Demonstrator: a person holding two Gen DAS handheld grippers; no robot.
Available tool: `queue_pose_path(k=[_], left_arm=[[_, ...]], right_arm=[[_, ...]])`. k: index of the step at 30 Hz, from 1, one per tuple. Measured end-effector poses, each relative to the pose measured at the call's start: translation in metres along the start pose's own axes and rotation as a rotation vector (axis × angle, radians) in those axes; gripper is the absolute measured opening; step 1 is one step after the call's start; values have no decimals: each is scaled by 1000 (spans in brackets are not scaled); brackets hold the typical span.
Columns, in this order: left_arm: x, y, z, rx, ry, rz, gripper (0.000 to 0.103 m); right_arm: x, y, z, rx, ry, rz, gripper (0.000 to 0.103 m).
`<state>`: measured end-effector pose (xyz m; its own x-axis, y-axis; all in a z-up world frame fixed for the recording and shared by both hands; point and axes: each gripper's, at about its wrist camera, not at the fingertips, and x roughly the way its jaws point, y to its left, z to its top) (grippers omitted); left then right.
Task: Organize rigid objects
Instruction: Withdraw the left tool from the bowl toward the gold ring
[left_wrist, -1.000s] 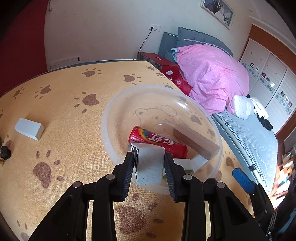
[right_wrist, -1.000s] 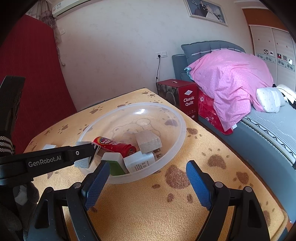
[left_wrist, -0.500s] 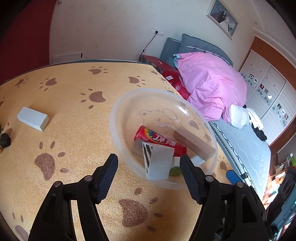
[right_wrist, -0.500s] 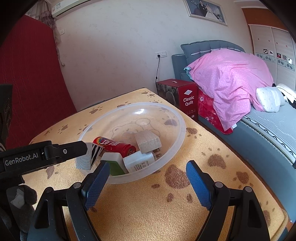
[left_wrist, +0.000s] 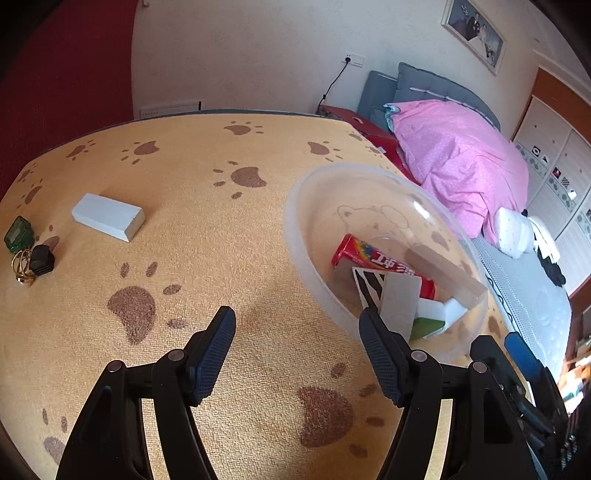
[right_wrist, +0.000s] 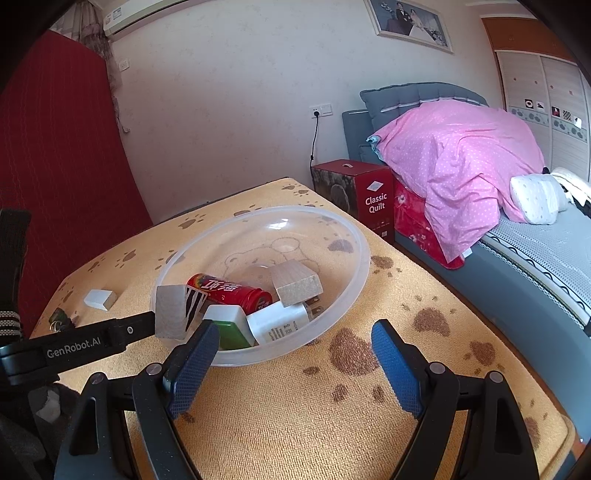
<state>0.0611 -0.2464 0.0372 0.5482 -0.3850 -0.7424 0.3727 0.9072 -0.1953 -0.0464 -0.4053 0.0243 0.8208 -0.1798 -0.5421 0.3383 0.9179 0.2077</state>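
Now left gripper (left_wrist: 297, 345) released and back, grey block (left_wrist: 397, 301) inside bowl (left_wrist: 295, 236); right gripper (right_wrist: 291, 363) agape.

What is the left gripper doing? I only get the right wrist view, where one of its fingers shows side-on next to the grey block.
Observer: The left gripper is open. Its jaws have just been opening, and nothing lies between them. The grey block stands in the bowl, past the fingertip.
Operator: And the small dark thing near the white block?
Observer: Keys: a green tag, a black fob and a ring, lying beside the white block but apart from it.
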Motion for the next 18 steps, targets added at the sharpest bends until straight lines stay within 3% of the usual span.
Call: queue_pose_path(k=[6, 18], left_arm=[[4, -20, 0, 73, 11, 5, 71], [14, -29, 2, 97, 17, 43, 75]], right_arm=[[1, -1, 0, 8, 0, -2, 87], [0, -1, 0, 9, -3, -5, 88]])
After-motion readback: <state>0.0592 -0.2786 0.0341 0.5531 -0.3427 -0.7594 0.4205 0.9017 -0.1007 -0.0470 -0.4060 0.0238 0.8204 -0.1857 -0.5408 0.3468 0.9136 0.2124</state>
